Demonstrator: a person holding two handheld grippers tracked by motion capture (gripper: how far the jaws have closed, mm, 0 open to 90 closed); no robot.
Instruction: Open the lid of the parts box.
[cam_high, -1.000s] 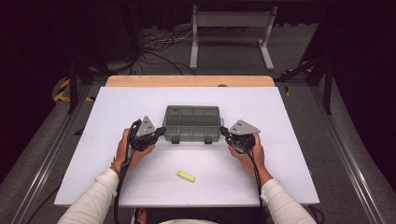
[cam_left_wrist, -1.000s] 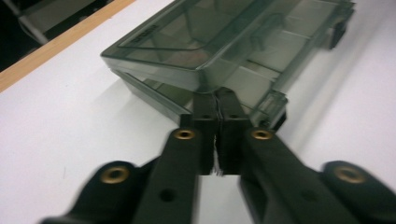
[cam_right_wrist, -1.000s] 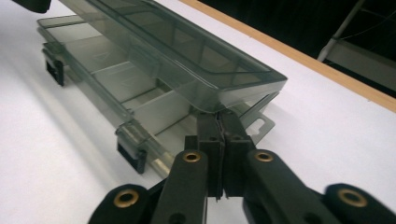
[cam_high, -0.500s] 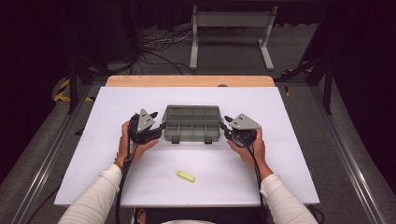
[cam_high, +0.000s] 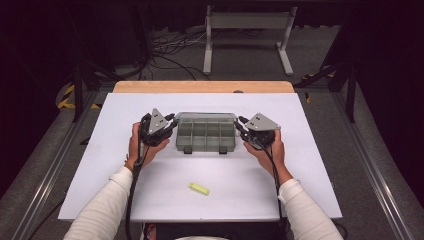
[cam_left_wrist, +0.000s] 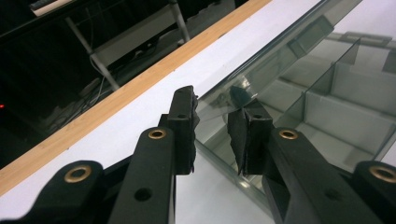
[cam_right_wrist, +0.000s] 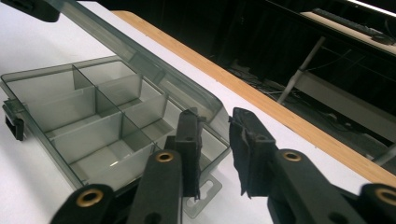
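While lying mid-table with its lid raised, compartment box (cam_high: 206, 132) — smoky clear plastic, empty cells inside. Likely light, stiff and a little slick; thin walls and hinged lid (cam_right_wrist: 140, 60) apt to flex or crack under a hard pinch. Best taken at the short end walls or the lid's rim, not the dividers. Two dark latches (cam_high: 187, 150) on the near edge, towards the person.

Left gripper (cam_high: 167, 124) at the box's left end, fingers (cam_left_wrist: 183, 126) apart with the lid's corner edge between them — not clamped, as far as can be told. Right gripper (cam_high: 243, 125) at the right end, fingers (cam_right_wrist: 189, 140) likewise parted, just over the end wall.

High view gives the whole layout: white table (cam_high: 300, 195), a small yellow piece (cam_high: 198, 188) well apart, near the front. Left gripper view adds the tilted lid's reflections; right gripper view, the hanging tab (cam_right_wrist: 205, 196) at the box's end.
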